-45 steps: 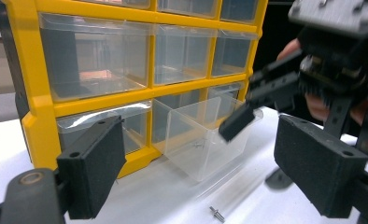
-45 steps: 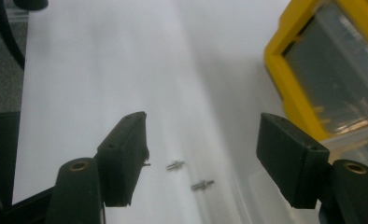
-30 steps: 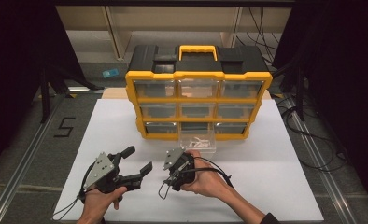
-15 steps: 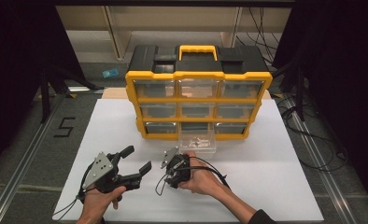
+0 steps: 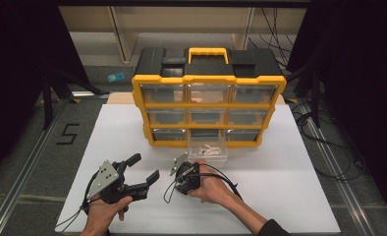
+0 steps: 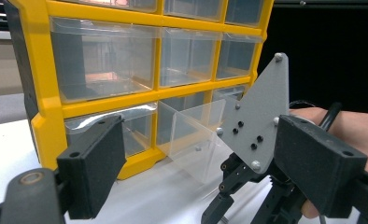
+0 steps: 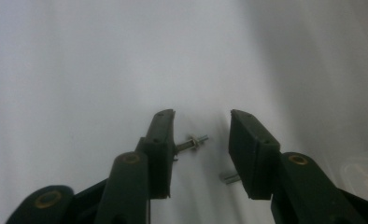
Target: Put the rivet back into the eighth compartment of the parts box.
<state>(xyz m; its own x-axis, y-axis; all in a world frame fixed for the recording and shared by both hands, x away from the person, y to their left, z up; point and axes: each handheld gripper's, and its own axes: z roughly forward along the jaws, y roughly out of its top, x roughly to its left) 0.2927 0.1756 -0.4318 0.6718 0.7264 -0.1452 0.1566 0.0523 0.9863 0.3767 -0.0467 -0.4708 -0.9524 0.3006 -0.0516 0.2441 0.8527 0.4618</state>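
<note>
High view: yellow-and-black plastic organizer with nine clear drawers stands at the back of the white table; one clear drawer is pulled out in front of its bottom row, pale small parts inside. The right tongs point down at the table just in front of that drawer; the left tongs rest nearby to the left, spread and holding nothing. Left gripper view: glossy moulded yellow frame, thin transparent drawer walls, matte black blocky pads either side, the other gripper's grey three-cornered plate ahead. Right gripper view: a small threaded metal bolt with a nut on it lies on the smooth white surface between the pads, one end at the left pad; a second short metal piece peeps from under the right pad. These tongs have just been closing, pads partly spread, not yet pinching the bolt. Risks, judged: the bolt lies crosswise, so closing may roll or flick it away; flat pads on a thin round shank may slip; the second piece may be caught too.
</note>
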